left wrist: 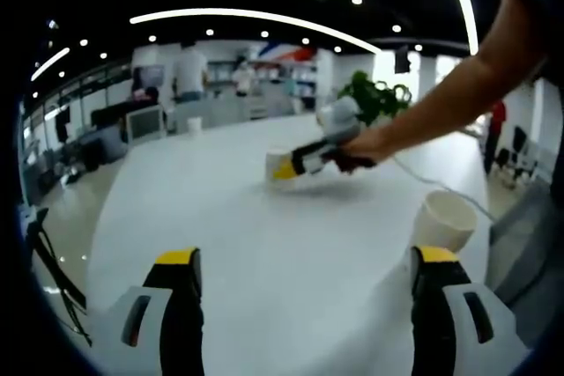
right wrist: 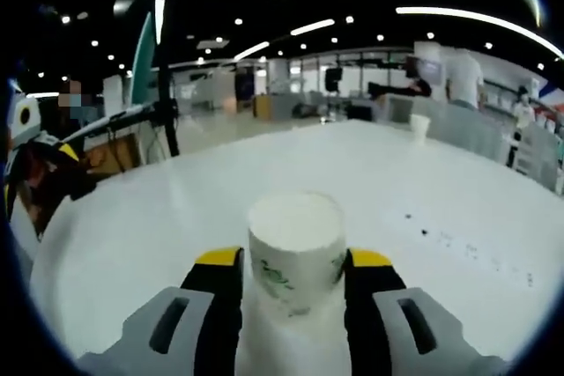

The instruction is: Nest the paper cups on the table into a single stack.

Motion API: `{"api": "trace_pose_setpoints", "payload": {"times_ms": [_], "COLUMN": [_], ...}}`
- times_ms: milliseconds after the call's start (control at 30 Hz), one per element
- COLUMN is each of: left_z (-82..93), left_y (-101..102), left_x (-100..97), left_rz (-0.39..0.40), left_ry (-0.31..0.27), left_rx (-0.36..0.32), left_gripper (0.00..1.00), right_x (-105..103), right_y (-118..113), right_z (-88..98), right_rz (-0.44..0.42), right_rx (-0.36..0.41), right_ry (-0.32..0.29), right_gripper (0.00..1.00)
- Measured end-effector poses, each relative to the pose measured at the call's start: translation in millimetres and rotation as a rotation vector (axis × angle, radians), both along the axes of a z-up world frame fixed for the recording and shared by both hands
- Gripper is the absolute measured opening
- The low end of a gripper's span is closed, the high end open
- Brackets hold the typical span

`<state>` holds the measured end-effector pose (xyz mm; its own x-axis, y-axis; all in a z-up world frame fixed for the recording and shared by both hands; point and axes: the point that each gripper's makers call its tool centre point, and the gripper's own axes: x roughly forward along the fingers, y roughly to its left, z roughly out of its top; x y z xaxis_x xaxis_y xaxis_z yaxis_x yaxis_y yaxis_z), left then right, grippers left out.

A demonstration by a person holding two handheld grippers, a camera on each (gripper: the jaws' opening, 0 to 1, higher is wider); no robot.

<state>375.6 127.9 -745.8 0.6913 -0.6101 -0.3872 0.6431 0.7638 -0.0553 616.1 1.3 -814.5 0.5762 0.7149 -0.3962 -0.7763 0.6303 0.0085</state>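
Observation:
On the white table [left wrist: 264, 244], my right gripper [right wrist: 294, 258] has its jaws against both sides of a white paper cup [right wrist: 295, 253] with green print. From the left gripper view, that right gripper [left wrist: 284, 169] reaches in from the right in a person's hand, its yellow tips on the same cup [left wrist: 275, 163] at mid-table. A second paper cup [left wrist: 445, 220] sits tilted near the table's right edge, just beyond my left gripper [left wrist: 306, 257], which stands wide open with nothing between its jaws. A third cup [left wrist: 194, 124] [right wrist: 419, 124] stands far off.
A thin cable [left wrist: 441, 186] runs across the table behind the tilted cup. A potted plant [left wrist: 374, 94] stands past the far edge. A tripod [left wrist: 53, 279] is on the floor to the left. People and desks are in the background.

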Motion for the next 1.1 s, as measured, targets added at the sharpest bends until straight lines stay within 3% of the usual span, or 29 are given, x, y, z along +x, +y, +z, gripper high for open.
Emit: {"api": "trace_pose_setpoints", "payload": {"times_ms": [467,833,1100], "left_z": [-1.2,7.7,13.0], "left_y": [2.0,0.4,-1.1], "left_x": [-5.2,1.3,2.5], "left_rz": [-0.001,0.015,0.016], "left_ry": [0.008,-0.002,-0.019], "left_rx": [0.001,-0.023,-0.023], "left_gripper": [0.97,0.98,0.98], "right_x": [-2.5,4.3,2.8], "right_y": [0.5,0.0,-6.8], "right_z": [8.8,43.1,58.0], "right_rz": [-0.009,0.007,0.002], "right_rx": [0.012,0.030,0.033], "right_ry": [0.001,-0.033,-0.038], "right_gripper": [0.37,0.37,0.37]}}
